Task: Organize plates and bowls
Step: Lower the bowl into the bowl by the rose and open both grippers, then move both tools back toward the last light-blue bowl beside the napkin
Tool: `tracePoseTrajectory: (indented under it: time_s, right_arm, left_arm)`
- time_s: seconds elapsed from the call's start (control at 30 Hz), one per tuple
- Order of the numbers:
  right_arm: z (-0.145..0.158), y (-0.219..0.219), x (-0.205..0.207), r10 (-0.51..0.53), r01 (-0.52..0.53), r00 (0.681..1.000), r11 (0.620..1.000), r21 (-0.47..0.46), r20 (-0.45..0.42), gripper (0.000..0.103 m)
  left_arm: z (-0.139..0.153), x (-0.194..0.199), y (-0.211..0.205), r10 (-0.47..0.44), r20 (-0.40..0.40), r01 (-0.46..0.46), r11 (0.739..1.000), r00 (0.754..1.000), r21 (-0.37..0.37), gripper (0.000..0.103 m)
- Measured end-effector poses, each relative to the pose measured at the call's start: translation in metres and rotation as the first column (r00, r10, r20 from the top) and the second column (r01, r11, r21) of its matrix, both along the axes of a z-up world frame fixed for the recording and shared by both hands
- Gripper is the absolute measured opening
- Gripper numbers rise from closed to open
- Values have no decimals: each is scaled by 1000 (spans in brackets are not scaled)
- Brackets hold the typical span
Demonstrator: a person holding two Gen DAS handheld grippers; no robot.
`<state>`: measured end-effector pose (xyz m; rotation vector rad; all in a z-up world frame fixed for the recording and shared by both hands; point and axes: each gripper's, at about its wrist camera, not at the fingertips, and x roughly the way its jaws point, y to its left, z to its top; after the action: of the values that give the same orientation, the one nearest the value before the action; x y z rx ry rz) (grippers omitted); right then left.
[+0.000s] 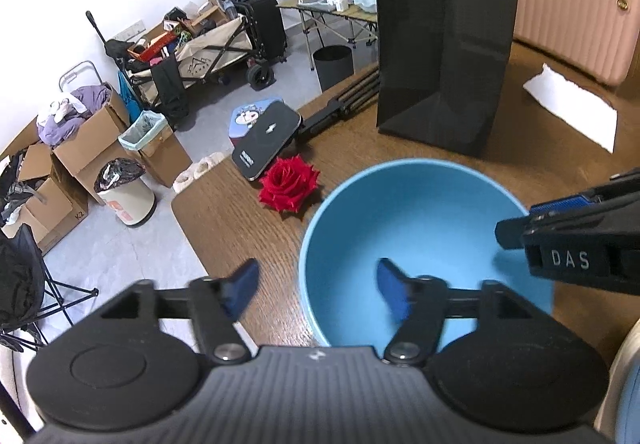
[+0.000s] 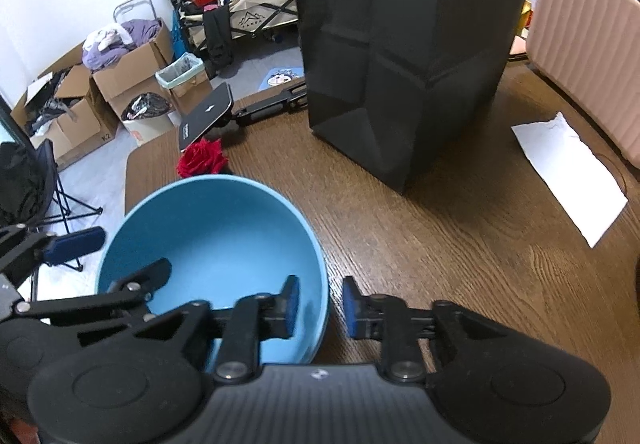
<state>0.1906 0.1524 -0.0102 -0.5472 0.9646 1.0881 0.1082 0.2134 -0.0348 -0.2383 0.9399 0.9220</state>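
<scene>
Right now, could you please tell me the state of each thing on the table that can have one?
blue bowl: upright, empty, on the table.
left hand-held gripper: open, straddling the bowl's rim.
right hand-held gripper: open, straddling the rim.
black paper bag: standing upright.
red rose: lying flat.

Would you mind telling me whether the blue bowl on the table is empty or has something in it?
Empty. The blue bowl stands upright on the wooden table, and its smooth inside shows bare in both views, with no food or liquid.
</scene>
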Motion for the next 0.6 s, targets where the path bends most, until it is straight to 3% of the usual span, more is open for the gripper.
tracePoseTrajectory:
  time_s: [0.1, 0.27, 0.33, 0.47, 0.6]
  right_arm:
    - [7, -5, 2, -10, 10, 1000, 1000, 18, -11, 34]
    - [18, -14, 6, -35, 35, 999, 998, 51, -6, 54]
    - [22, -18, 8, -43, 43, 999, 997, 60, 0, 60]
    - [27, -26, 13, -69, 69, 998, 995, 78, 3, 80]
    - [32, -35, 18, -96, 96, 995, 991, 93, -4, 91]
  left_arm:
    - [6, 0, -3, -2, 10, 2, 1000, 1000, 14, 80]
    - [14, 1, -5, -2, 19, 2, 1000, 1000, 19, 91]
    - [17, 1, -5, 0, 23, 0, 1000, 1000, 18, 100]
    - [20, 1, -7, 1, 23, -2, 1000, 1000, 25, 103]
    - [25, 1, -8, 8, 23, -9, 1000, 1000, 18, 103]
